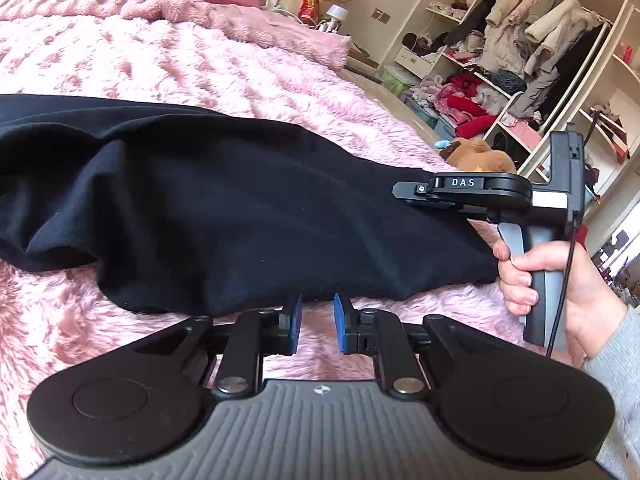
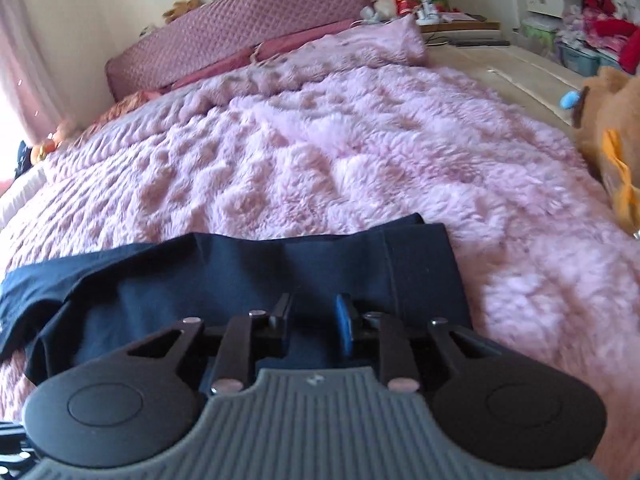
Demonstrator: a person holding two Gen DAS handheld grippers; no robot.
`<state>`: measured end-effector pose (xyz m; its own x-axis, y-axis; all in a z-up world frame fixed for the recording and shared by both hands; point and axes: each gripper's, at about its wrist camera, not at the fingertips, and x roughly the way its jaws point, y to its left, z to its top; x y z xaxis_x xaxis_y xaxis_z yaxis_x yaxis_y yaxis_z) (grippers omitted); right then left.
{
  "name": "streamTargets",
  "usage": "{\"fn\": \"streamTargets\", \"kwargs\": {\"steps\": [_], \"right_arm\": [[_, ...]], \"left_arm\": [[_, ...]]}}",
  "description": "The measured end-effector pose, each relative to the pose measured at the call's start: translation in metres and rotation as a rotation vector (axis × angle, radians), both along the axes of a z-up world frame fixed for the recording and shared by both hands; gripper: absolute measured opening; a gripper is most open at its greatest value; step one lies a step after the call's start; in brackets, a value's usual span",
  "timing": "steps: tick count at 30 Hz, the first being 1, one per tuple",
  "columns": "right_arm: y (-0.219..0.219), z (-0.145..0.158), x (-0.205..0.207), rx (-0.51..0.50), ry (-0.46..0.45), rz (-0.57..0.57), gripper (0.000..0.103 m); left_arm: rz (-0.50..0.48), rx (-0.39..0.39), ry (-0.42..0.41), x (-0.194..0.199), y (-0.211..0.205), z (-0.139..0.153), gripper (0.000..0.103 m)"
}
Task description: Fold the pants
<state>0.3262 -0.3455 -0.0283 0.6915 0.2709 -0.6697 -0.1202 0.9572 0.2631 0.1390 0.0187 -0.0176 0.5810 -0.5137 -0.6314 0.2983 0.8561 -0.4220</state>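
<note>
Black pants [image 1: 224,208] lie across a fluffy pink bedspread [image 1: 200,68]. My left gripper [image 1: 317,314] is open, its blue pads just at the pants' near edge, holding nothing. My right gripper [image 1: 416,194] shows in the left wrist view at the pants' right end, its tips over the cloth edge. In the right wrist view the right gripper [image 2: 314,320] is open above the dark pants [image 2: 240,280], fingers apart, nothing between them.
A brown plush toy [image 1: 480,154] sits on the bed beyond the pants' right end, also in the right wrist view [image 2: 616,120]. A quilted pink headboard [image 2: 240,28] stands at the back. Shelves with clothes [image 1: 520,48] line the wall.
</note>
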Motion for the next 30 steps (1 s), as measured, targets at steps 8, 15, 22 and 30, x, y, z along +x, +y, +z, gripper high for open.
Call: {"fn": "streamTargets", "kwargs": {"steps": [8, 15, 22, 30], "right_arm": [[-0.012, -0.005, 0.069, -0.049, 0.102, -0.085, 0.000], [0.023, 0.027, 0.039, -0.161, -0.138, -0.194, 0.006], [0.128, 0.052, 0.013, -0.044, -0.214, 0.123, 0.030], [0.318, 0.057, -0.059, -0.328, -0.381, 0.658, 0.040]], "left_arm": [[0.104, 0.047, 0.032, -0.007, 0.031, -0.008, 0.018], [0.217, 0.033, 0.022, -0.008, 0.072, 0.006, 0.018], [0.420, 0.005, 0.042, 0.001, 0.143, 0.013, 0.022], [0.724, -0.055, -0.034, -0.008, 0.269, 0.035, 0.026]]}}
